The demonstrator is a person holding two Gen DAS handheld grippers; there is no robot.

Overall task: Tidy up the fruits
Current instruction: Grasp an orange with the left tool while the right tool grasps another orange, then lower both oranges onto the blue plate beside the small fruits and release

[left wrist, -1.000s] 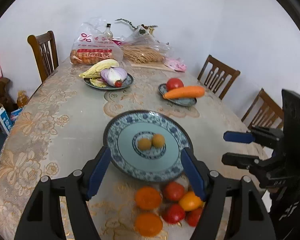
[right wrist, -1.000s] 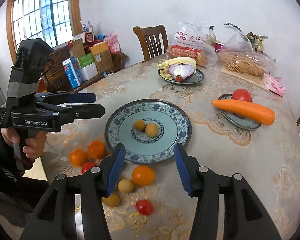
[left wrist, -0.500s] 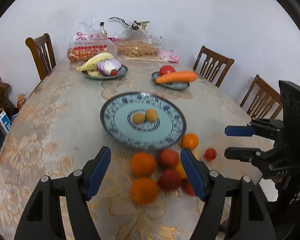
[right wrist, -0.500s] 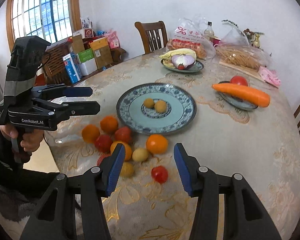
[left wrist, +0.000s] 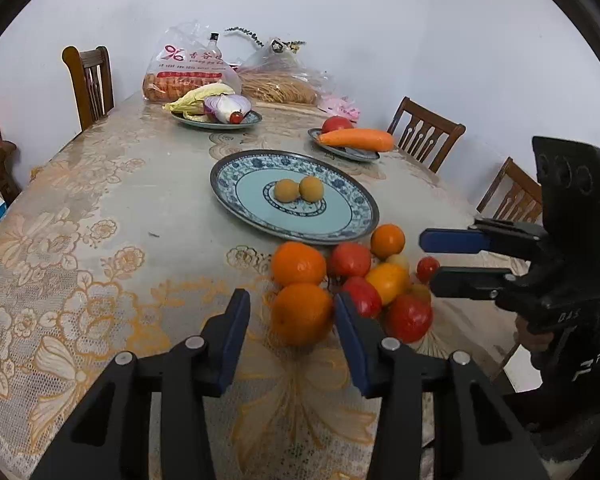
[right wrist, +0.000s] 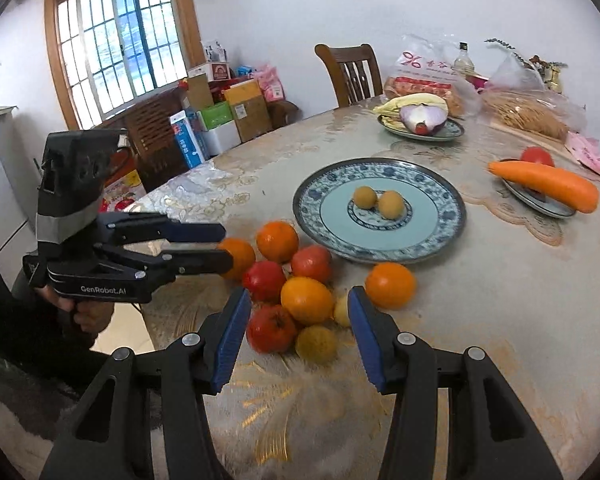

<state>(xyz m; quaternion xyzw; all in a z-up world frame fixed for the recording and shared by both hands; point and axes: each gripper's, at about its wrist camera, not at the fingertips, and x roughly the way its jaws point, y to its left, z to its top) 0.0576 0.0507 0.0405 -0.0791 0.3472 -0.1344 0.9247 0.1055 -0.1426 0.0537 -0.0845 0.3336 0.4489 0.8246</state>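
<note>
Now both my grippers have dropped toward the heap of loose fruit at the near edge of the tabletop (left wrist: 100, 184), which a second ago lay mostly below my view under the big blue-patterned plate (left wrist: 352, 216). My left gripper (left wrist: 292, 320) has just been closing its jaws, and the nearest orange (left wrist: 302, 314) sits between them; its right pad looks to be touching the peel, but there is a clear gap on the left, so I read this claw as narrowed around the orange and not yet clenched on it. My right gripper (right wrist: 298, 316) hangs released with nothing pinched, over a yellow-orange tomato (right wrist: 306, 300) and a red tomato (right wrist: 270, 328) in the same heap.

On the plate lie only two small brownish-yellow fruits (left wrist: 299, 190), side by side at its centre. A second orange (left wrist: 298, 263) sits just behind the one I am bracketing, touching it or nearly so.

I judge the sorting barely begun: the left hand is set for the first orange, and what remains is to finish the squeeze and lift it clear without rolling its neighbours toward the table edge
</note>
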